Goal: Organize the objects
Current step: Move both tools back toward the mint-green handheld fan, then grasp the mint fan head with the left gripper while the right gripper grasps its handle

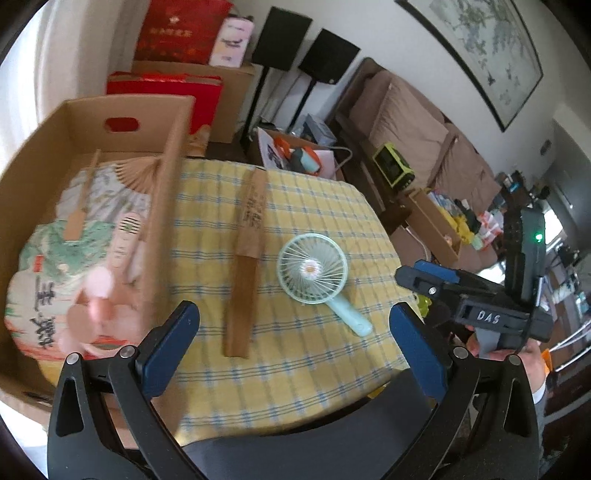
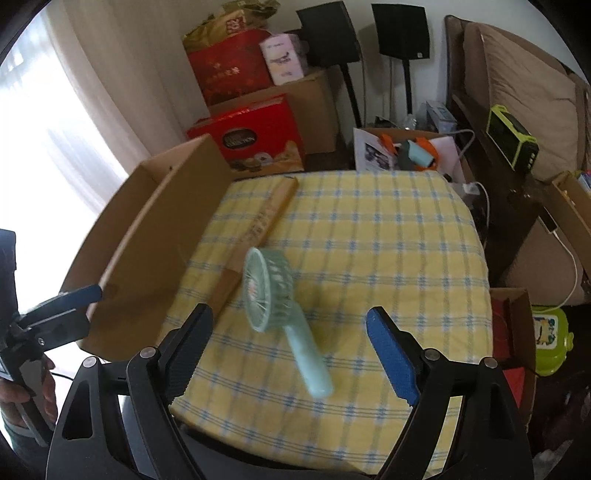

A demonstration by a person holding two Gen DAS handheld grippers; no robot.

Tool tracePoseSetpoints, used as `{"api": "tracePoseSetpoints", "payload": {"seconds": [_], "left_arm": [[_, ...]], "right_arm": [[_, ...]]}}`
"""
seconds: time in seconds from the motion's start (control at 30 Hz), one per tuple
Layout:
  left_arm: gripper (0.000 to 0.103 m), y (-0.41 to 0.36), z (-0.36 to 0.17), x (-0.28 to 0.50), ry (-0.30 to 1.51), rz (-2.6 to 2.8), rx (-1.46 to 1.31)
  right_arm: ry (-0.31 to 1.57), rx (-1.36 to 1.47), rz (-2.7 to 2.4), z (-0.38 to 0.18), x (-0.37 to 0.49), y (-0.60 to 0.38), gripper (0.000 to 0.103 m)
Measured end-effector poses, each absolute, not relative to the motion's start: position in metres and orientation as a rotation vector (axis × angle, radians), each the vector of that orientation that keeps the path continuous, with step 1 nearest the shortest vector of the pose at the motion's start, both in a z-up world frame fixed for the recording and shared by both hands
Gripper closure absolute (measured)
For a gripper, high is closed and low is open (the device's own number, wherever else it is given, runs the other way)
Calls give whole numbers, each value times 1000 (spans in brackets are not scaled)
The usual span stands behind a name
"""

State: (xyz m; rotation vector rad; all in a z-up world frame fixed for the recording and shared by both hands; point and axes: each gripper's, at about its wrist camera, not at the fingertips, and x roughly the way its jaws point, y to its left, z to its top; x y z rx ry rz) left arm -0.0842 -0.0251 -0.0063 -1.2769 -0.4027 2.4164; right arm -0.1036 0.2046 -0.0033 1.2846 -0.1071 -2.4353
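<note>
A mint green handheld fan lies on the yellow checked tablecloth, handle toward me. Left of it lies a closed brown folding fan. A cardboard box at the left holds an open paper fan and a pink handheld fan. My left gripper is open and empty above the cloth near the box. My right gripper is open too. The mint fan lies on the cloth with its handle between the fingers, untouched by the pads. Each gripper shows in the other view: right gripper, left gripper.
Red gift boxes and brown cartons stand behind the table, with two black speakers on stands. An open carton of small items sits at the table's far edge. A sofa and a green device are on the right.
</note>
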Motion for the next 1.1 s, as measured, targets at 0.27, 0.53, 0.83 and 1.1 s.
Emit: {"api": "tracePoseSetpoints", "payload": {"seconds": [0.27, 0.53, 0.83, 1.1], "left_arm": [[0, 13, -27, -106, -379, 2380, -1309], [0, 40, -57, -139, -336, 2382, -1358], [0, 52, -84, -167, -317, 2378, -1395], [0, 61, -98, -187, -334, 2354, -1421]], "right_arm": [[-104, 1368, -2400, -37, -107, 220, 18], [-76, 1402, -2351, -59, -108, 215, 21], [-17, 1407, -2317, -75, -110, 198, 21], [34, 1425, -2298, -87, -116, 184, 35]]}}
